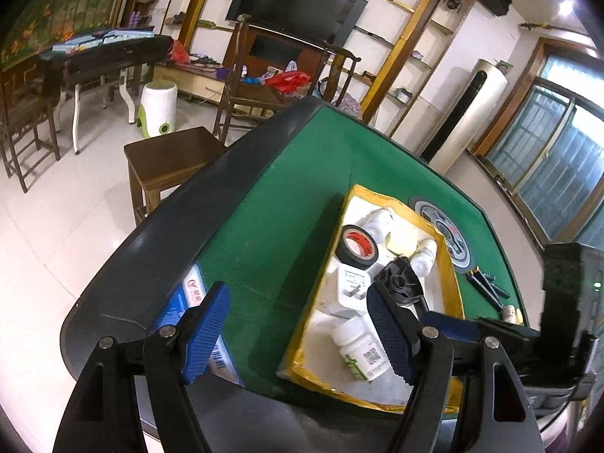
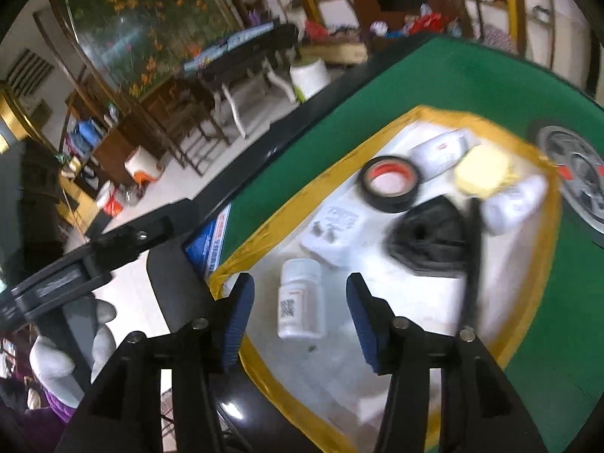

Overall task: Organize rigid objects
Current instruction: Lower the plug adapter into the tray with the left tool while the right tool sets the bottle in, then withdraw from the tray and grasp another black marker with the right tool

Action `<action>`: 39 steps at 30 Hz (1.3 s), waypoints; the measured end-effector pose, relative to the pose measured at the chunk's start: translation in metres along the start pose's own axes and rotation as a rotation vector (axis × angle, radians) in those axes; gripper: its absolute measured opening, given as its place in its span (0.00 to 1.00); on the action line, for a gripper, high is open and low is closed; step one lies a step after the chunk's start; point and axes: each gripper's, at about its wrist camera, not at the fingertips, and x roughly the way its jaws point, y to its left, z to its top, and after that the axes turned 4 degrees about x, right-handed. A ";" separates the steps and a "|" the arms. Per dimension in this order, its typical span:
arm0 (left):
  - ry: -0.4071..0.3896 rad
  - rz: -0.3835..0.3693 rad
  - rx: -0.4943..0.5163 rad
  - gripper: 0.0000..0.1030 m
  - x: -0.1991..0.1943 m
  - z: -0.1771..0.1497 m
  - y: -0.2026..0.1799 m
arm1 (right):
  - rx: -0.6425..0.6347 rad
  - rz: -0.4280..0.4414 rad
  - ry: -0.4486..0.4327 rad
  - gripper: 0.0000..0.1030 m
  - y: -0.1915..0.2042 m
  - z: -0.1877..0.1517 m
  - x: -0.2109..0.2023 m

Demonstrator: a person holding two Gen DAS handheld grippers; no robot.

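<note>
Left tongs (image 1: 298, 334) spread wide, nothing between the blue pads, hanging over the near edge of the green counter (image 1: 275, 207). Under the left pad lies one blue-and-white box (image 1: 188, 302), flat on the counter's dark rim. Moving right, one yellow-edged tray (image 1: 451, 290) with a white floor sits on the green felt, and it is crowded. Count with me: one roll of black tape (image 1: 356, 246) with a red core, lying flat near the far end; one white plug adapter (image 1: 353, 283) just in front of it, prongs up; one black plastic part (image 1: 400, 281) beside the adapter; one pale yellow block (image 1: 404, 241) toward the far right corner. White bottles, three that can be made out: one pill bottle (image 1: 362, 349) on its side at the near end, one small bottle (image 1: 379, 221) behind the tape, one more bottle (image 1: 424, 258) by the right wall. Right of the tray, outside it, one pair of dark pliers (image 1: 487, 285) lies on the felt

Right tongs (image 2: 300, 319) also gaping wide and empty, poised above the tray's near end, with the pill bottle (image 2: 300, 298) lying on the tray floor directly between the two pads, touching neither
</note>
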 end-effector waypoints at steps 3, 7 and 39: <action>0.017 0.004 0.013 0.76 0.003 -0.002 -0.014 | 0.029 -0.010 -0.047 0.52 -0.018 -0.011 -0.023; 0.029 -0.021 0.073 0.76 0.003 -0.004 -0.046 | 0.078 -0.078 -0.112 0.56 -0.056 -0.034 -0.058; 0.234 -0.279 0.406 0.76 0.030 -0.059 -0.225 | 0.538 -0.124 0.025 0.59 -0.299 -0.024 -0.082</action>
